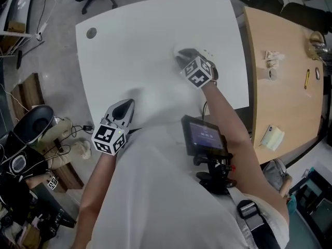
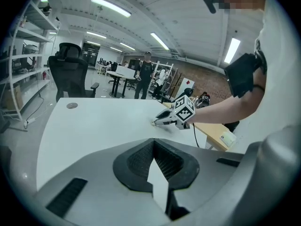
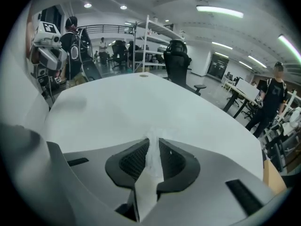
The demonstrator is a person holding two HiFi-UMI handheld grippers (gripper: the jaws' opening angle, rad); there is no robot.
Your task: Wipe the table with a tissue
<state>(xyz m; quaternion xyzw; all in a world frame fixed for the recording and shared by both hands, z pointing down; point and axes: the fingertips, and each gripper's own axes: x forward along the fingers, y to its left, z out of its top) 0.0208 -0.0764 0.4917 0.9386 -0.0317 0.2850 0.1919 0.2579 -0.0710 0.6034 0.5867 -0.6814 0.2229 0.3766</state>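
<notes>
while on table (image 3: 141,102), tissue (image 3: 153,152) in jaws

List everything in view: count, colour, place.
rounded white table: one, white, centre
round grey cable cap: one, grey, table's far left corner
crumpled white tissue: one, white, between right gripper's pads
light wooden table: one, tan, right
yellow pen: one, yellow, on wooden table
pale yellow notepad: one, yellow, wooden table's near edge
black office chair: at least one, black, beyond white table
black chest-mounted screen: one, black, on person's front
left gripper: one, grey, shut, empty, near edge
right gripper: one, grey, shut on tissue
</notes>
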